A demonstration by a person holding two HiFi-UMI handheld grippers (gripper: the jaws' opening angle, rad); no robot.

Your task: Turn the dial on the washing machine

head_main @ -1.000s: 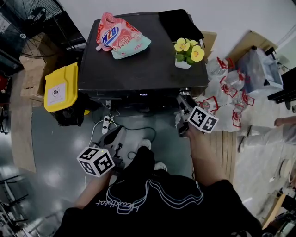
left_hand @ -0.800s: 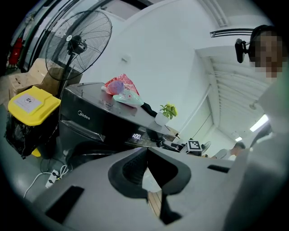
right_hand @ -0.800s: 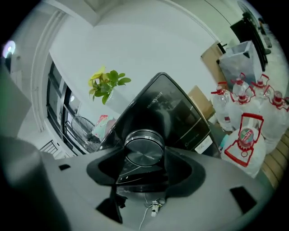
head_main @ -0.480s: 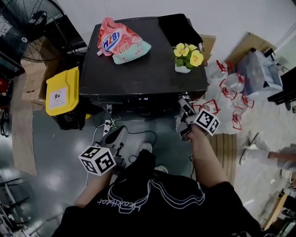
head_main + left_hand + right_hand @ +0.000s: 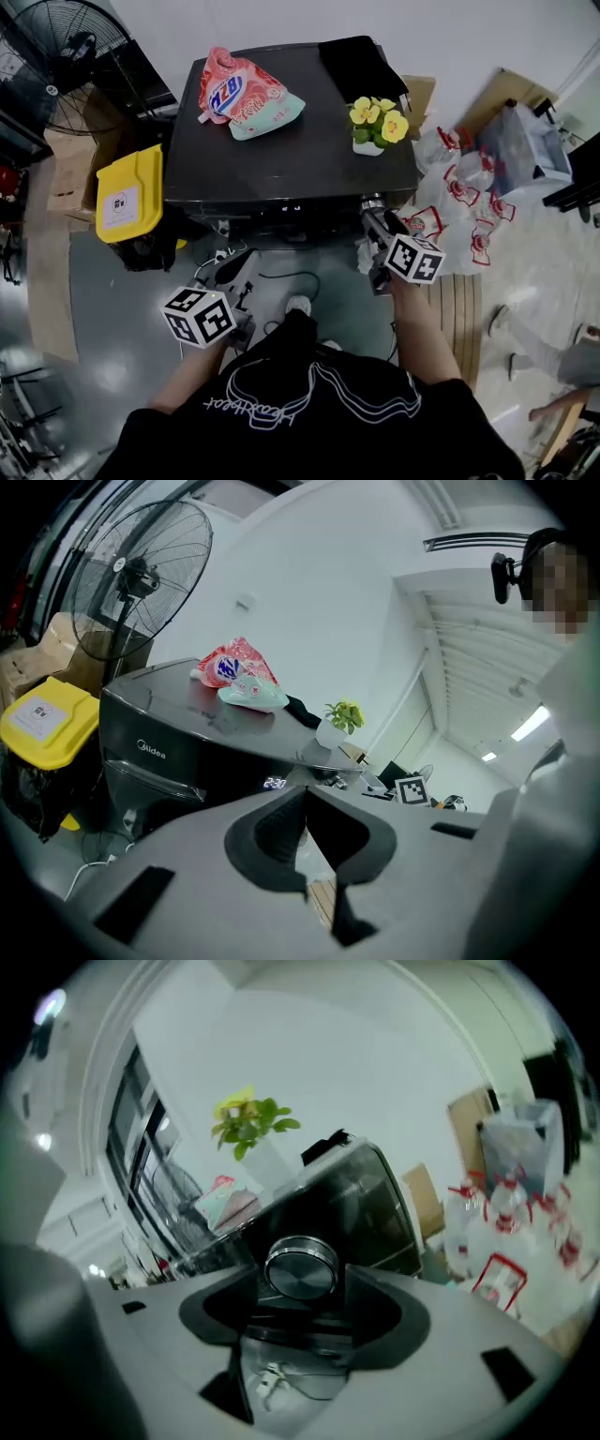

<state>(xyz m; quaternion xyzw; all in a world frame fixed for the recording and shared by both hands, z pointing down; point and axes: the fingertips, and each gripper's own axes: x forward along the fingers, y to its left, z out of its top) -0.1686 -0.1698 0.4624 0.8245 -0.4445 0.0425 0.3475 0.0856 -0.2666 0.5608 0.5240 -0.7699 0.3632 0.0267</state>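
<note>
The right gripper (image 5: 300, 1283) has its jaws closed against the sides of the round brushed-metal dial (image 5: 300, 1272). The dial projects from the front panel of the black, glossy-topped washing machine (image 5: 291, 141), at its right-hand end. From the head view this gripper (image 5: 373, 214) is level with the machine's front edge.

The left gripper (image 5: 305, 794) is empty, its jaw tips meeting. It is held low, well apart from the machine and over the grey floor (image 5: 112, 281).

A lit display (image 5: 274, 783) on the panel reads 2:30.

On the machine's top:
- a pink and mint soft refill pouch (image 5: 246, 84) lies at the rear left;
- a small white pot of yellow flowers (image 5: 375, 122) stands at the right;
- a black folded cloth (image 5: 361, 61) lies at the rear right corner.

Around the machine:
- a yellow-lidded bin (image 5: 127, 192) sits just beside it on the left;
- a black pedestal fan (image 5: 70, 56) stands behind the bin;
- a white power strip with cable (image 5: 220, 255) lies on the floor in front;
- white plastic bags with red print (image 5: 459, 187) are heaped at the right, near flattened cardboard (image 5: 511, 89).
</note>
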